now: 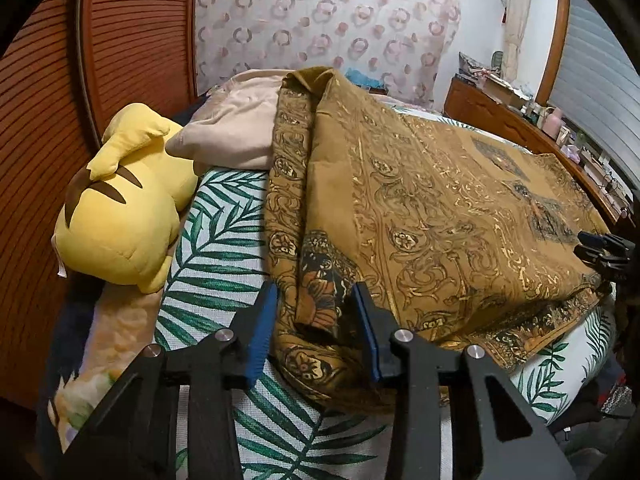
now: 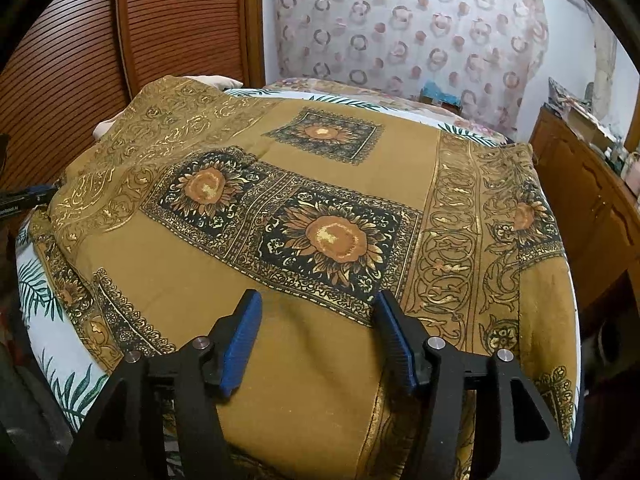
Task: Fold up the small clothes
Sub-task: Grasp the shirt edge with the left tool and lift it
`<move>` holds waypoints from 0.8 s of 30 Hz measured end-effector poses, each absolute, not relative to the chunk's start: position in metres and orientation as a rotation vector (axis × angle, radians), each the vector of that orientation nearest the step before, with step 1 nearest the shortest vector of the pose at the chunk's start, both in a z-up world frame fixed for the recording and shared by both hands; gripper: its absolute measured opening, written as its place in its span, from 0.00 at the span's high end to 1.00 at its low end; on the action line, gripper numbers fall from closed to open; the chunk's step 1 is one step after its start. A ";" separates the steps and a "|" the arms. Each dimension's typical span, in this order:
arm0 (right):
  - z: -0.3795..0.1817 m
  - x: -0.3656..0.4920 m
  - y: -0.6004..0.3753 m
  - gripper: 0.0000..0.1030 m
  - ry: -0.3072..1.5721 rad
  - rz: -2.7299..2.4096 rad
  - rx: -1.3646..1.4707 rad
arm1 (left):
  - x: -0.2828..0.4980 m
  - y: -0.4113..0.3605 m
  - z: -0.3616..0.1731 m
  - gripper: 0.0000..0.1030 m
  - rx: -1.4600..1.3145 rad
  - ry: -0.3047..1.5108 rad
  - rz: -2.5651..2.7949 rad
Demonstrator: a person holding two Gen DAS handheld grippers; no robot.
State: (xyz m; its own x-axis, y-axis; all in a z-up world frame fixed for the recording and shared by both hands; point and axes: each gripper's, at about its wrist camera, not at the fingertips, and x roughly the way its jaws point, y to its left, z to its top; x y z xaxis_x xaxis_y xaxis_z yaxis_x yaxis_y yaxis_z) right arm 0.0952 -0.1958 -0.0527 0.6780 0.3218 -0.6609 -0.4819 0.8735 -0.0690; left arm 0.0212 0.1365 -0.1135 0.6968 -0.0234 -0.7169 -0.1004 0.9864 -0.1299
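A mustard-brown cloth [image 1: 440,200] with gold scrollwork and dark sunflower squares lies spread over the bed, its left side folded into a thick edge. My left gripper [image 1: 315,292] straddles that folded edge near the front. The blue pads stand apart with cloth bunched between them, and I see no firm pinch. In the right wrist view the cloth [image 2: 320,184] lies flat. My right gripper [image 2: 319,298] is open low over its plain front part, with nothing between the fingers. Each gripper shows at the edge of the other's view: the right gripper [image 1: 604,248] and the left gripper [image 2: 28,196].
A yellow plush toy [image 1: 120,216] and a beige pillow [image 1: 232,132] lie at the bed's left, by a slatted wooden panel [image 1: 132,40]. The leaf-print sheet [image 1: 224,248] shows beside the cloth. A wooden dresser [image 2: 592,208] stands close on the right.
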 end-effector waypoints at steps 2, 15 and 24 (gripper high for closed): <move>-0.053 0.095 -0.196 0.41 0.690 0.459 -0.243 | 0.022 0.138 -0.113 0.62 -0.169 0.800 0.048; -0.053 0.094 -0.199 0.41 0.686 0.461 -0.246 | 0.025 0.134 -0.115 0.67 -0.145 0.802 0.068; -0.053 0.094 -0.200 0.41 0.685 0.463 -0.245 | 0.016 0.112 -0.078 0.93 -0.146 0.686 -0.025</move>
